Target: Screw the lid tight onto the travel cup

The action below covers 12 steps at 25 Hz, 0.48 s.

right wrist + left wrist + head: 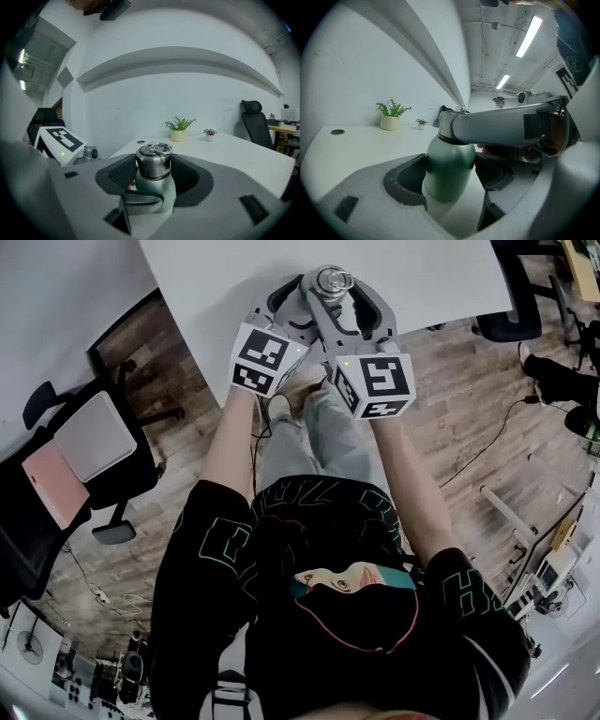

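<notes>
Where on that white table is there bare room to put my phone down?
The widest bare stretch of table lies between the cup and the two potted plants. The part by the round hole is bare too. Around the cup it is crowded: the left gripper clamps it, the right gripper its lid.

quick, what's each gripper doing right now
left gripper: jaws closed on the green body of the travel cup
right gripper: jaws closed on the metal lid
</notes>
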Each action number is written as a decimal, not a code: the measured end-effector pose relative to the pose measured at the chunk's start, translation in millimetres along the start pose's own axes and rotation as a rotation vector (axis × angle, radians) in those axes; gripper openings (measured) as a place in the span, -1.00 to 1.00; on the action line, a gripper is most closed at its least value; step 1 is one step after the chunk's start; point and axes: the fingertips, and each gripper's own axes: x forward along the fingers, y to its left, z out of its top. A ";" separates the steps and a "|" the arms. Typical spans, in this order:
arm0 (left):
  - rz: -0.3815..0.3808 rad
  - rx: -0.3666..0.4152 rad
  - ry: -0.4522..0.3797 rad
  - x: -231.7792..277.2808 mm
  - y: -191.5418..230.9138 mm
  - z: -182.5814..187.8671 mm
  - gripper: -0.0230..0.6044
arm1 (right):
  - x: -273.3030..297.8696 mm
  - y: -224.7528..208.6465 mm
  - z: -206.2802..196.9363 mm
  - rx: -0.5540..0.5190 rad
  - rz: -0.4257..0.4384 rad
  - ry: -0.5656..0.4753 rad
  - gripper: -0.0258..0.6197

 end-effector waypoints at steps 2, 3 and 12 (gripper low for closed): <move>-0.001 0.001 -0.001 1.1 -0.4 1.1 0.15 | 0.0 -1.2 -0.9 -0.009 0.077 0.023 -0.13; -0.002 0.001 -0.001 1.7 -0.8 1.2 0.15 | -0.8 -2.7 -1.0 -0.016 0.112 0.031 -0.13; -0.001 -0.012 -0.013 -1.1 -0.8 0.5 0.16 | -5.2 -3.3 -4.0 -0.163 0.434 0.092 -0.15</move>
